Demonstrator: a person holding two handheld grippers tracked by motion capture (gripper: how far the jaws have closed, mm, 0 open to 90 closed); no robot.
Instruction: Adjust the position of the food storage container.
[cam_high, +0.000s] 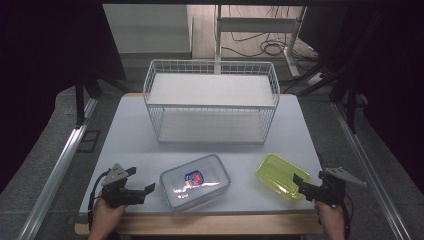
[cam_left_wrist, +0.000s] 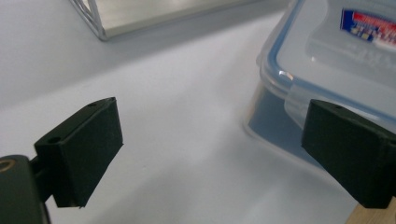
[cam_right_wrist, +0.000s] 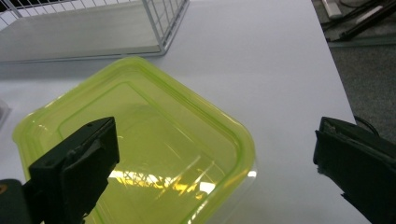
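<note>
A clear lidded box (cam_high: 195, 181) with a blue seal and a red-and-blue label lies near the table's front edge, left of centre. My left gripper (cam_high: 141, 180) stands open just left of it, with nothing between its jaws. In the left gripper view the box (cam_left_wrist: 336, 56) lies beside the right jaw of the gripper (cam_left_wrist: 210, 154). A yellow-green see-through box (cam_high: 279, 175) lies at the front right. My right gripper (cam_high: 310, 177) is open at its near right corner. In the right gripper view that box (cam_right_wrist: 140, 140) lies under the wide-open gripper (cam_right_wrist: 215, 163), untouched.
A white two-tier wire rack (cam_high: 211, 100) stands at the back middle of the white table (cam_high: 130, 130); its lower corner appears as the rack (cam_left_wrist: 100, 28) and the rack (cam_right_wrist: 93, 37). The table's wooden front edge runs between the two hands.
</note>
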